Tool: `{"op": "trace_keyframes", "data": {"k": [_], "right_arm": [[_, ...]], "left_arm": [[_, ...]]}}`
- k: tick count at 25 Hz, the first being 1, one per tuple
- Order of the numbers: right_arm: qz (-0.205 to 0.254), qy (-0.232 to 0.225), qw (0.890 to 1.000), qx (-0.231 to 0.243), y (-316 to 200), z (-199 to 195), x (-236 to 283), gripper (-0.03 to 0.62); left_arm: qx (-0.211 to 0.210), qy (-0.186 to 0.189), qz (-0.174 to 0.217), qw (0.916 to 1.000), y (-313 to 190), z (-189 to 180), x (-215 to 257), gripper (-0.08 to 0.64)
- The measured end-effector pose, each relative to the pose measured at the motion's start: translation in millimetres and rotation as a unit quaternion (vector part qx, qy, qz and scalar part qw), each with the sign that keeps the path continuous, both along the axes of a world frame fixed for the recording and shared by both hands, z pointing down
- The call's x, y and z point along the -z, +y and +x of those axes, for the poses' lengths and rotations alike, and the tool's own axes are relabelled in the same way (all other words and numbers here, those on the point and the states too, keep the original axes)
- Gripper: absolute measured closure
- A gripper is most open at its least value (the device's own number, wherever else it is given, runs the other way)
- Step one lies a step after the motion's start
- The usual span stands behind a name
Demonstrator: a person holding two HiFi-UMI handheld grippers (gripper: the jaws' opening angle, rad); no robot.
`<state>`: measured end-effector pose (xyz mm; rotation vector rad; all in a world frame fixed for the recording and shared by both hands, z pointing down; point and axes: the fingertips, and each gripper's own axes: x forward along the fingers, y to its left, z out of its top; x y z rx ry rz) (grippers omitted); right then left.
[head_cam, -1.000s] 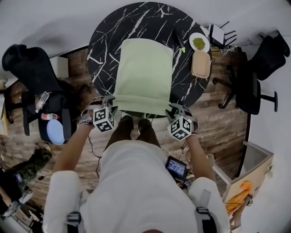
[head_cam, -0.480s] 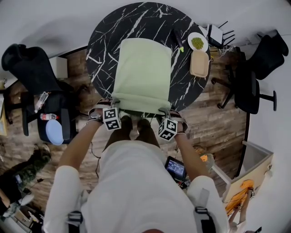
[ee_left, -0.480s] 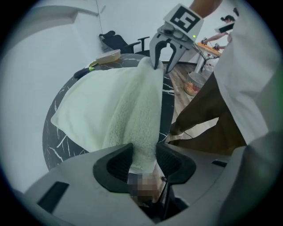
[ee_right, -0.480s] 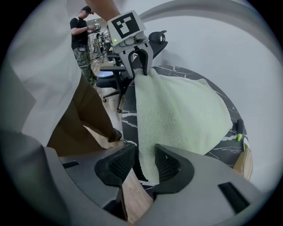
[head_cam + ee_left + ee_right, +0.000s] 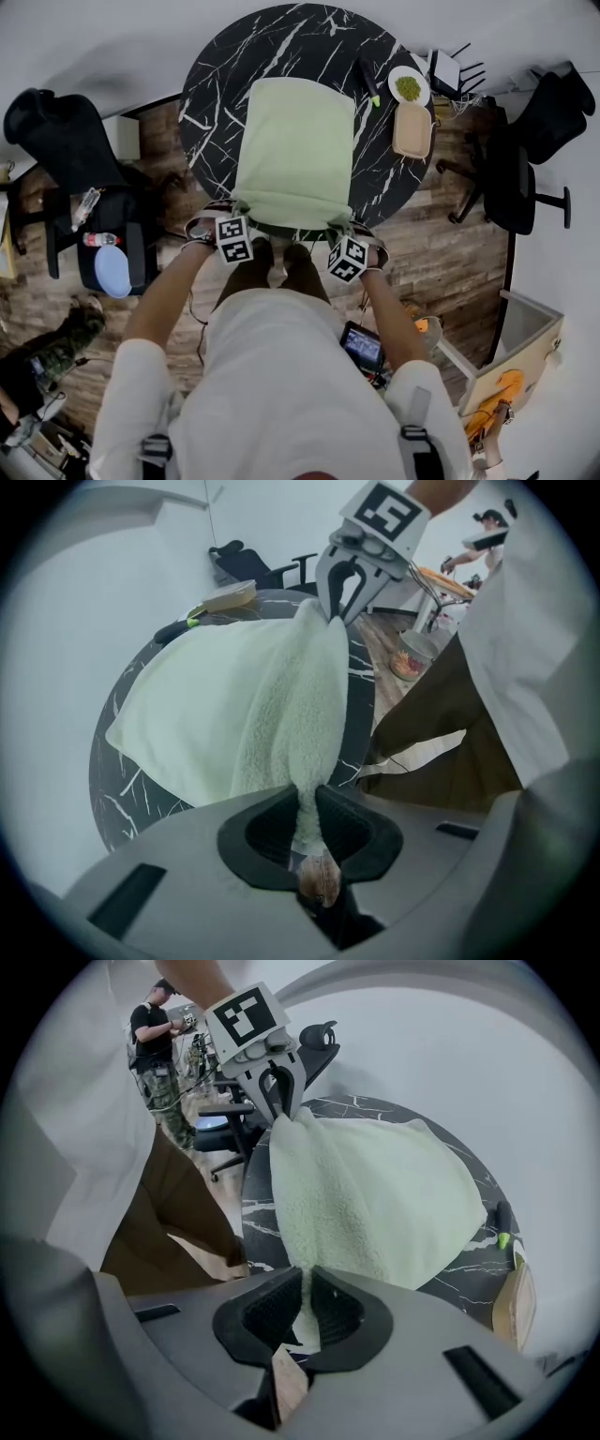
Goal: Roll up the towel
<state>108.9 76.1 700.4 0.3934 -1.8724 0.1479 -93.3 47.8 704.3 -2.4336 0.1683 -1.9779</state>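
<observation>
Towel [image 5: 295, 150] is spread flat on the round black table [image 5: 211, 84], and on its near edge the left gripper [image 5: 305, 808] has just squeezed its jaws onto the left corner while the right gripper [image 5: 307, 1288] has just done the same on the right corner, fabric pinched in both.

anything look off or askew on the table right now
Nothing stands out. The towel lies flat on the table. The left gripper and right gripper have just closed their jaws on its two near corners.
</observation>
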Motion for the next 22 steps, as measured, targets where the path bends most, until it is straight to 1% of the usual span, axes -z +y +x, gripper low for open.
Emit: {"op": "trace_keyframes", "data": {"k": [6,12,15,17,22], "right_arm": [[-0.014,-0.011,1.000,-0.001,14,6,11,0.572],[-0.063,-0.022,0.998,0.011,45,7,21,0.572],[-0.087,-0.026,0.996,0.012,57,6,29,0.572],[-0.090,-0.031,0.995,0.011,58,7,39,0.572],[-0.076,-0.047,0.996,0.002,35,8,63,0.571]], "left_arm": [[-0.006,0.024,-0.028,0.9993,30,1,10,0.520],[-0.019,0.028,-0.059,0.9977,63,0,19,0.520],[-0.008,0.034,-0.087,0.9956,76,-1,27,0.518],[-0.002,0.040,-0.095,0.9946,78,0,35,0.518],[-0.001,0.045,-0.090,0.9949,60,1,52,0.517]]}}
